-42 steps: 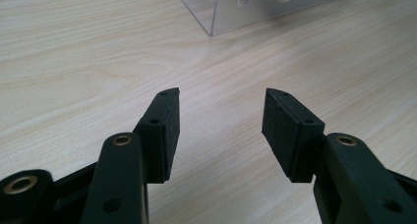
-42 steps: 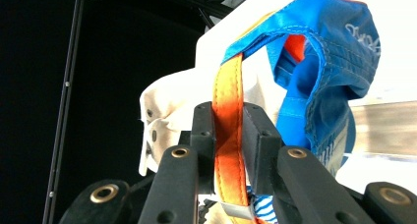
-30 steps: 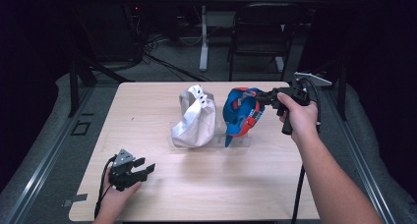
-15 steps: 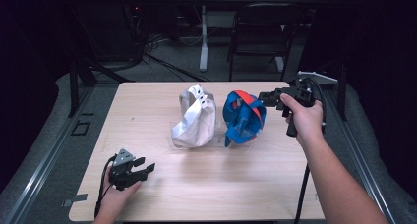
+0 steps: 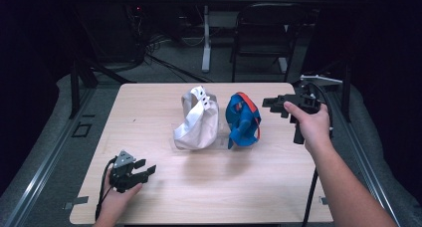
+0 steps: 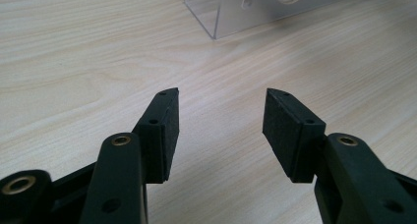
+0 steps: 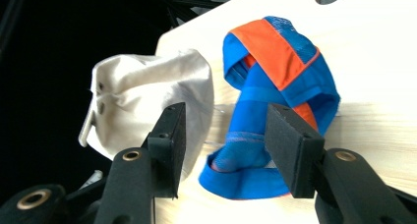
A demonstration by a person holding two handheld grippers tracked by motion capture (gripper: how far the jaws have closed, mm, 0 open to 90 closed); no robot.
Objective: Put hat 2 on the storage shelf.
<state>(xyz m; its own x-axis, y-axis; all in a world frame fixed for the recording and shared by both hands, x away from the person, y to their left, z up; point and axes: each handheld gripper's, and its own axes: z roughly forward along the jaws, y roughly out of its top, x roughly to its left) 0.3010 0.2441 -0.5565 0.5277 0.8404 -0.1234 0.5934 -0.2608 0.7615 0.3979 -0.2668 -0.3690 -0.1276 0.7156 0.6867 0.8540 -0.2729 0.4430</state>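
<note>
A white cap [image 5: 196,120] and a blue cap with orange trim [image 5: 243,120] stand side by side mid-table on a clear stand [image 5: 222,136]. My right gripper [image 5: 271,105] hovers just right of the blue cap, pointing at it. Its jaws have just been opening and stand apart with nothing pressed between them. In the right gripper view the blue cap [image 7: 275,62] and white cap [image 7: 147,91] lie beyond the right gripper [image 7: 223,121]. My left gripper [image 5: 148,167] rests open near the table's front left. Bare wood lies under the left gripper [image 6: 221,111].
A corner of the clear stand [image 6: 221,13] lies ahead of the left jaws. A dark chair [image 5: 259,33] and a white table leg [image 5: 205,38] stand beyond the far edge. Cables trail from both grippers. Dark floor surrounds the wooden table [image 5: 224,187].
The right jaws opened and let go of the blue cap, then drew back slightly to the right. The cap settled on the stand. The left gripper stayed put.
</note>
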